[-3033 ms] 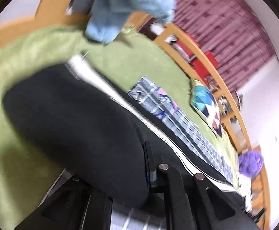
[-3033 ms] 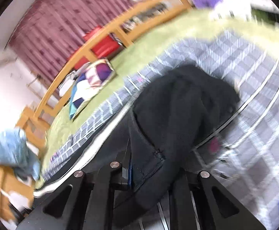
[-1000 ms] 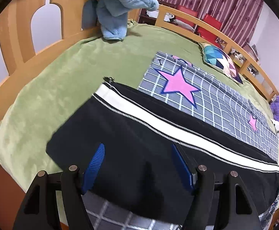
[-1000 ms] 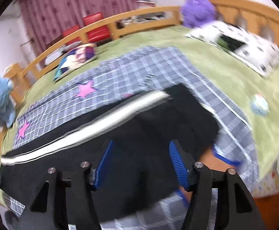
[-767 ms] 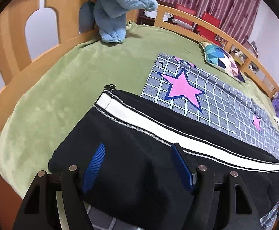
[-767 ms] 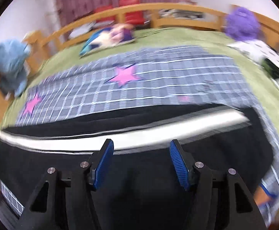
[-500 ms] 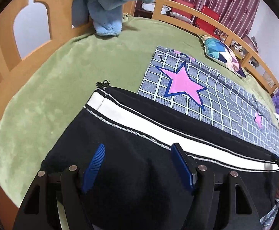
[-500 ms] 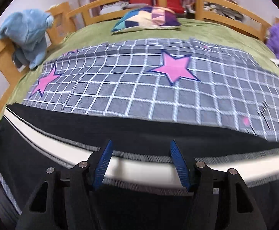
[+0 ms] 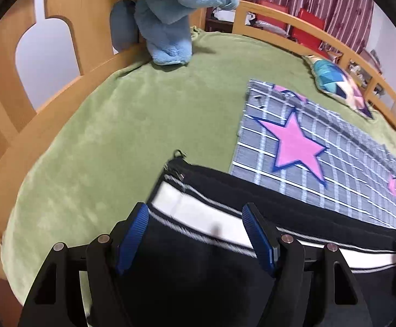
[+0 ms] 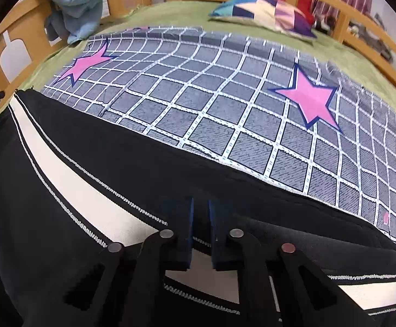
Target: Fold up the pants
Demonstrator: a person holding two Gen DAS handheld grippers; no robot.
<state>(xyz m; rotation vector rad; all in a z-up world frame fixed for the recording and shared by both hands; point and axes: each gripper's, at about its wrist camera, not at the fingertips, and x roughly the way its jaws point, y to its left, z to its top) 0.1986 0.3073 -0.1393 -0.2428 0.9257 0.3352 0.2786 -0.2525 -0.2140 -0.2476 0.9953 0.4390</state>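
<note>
Black pants with a white side stripe (image 9: 203,212) lie flat along the near edge of the bed, partly on a grey checked blanket. My left gripper (image 9: 195,218) is open, its blue pads either side of the pants' end near the stripe. In the right wrist view the pants (image 10: 70,169) stretch from left to right. My right gripper (image 10: 200,204) has its blue pads nearly together on a ridge of black fabric near the middle of the pants.
A grey checked blanket with pink stars (image 10: 225,103) covers the green bedspread (image 9: 110,125). A blue plush toy (image 9: 170,16) sits at the wooden bed rail (image 9: 48,87). A colourful pillow (image 10: 263,11) lies at the far side.
My right gripper has closed from wide open onto the pants' middle. My left gripper has shifted toward the pants' end and stays open.
</note>
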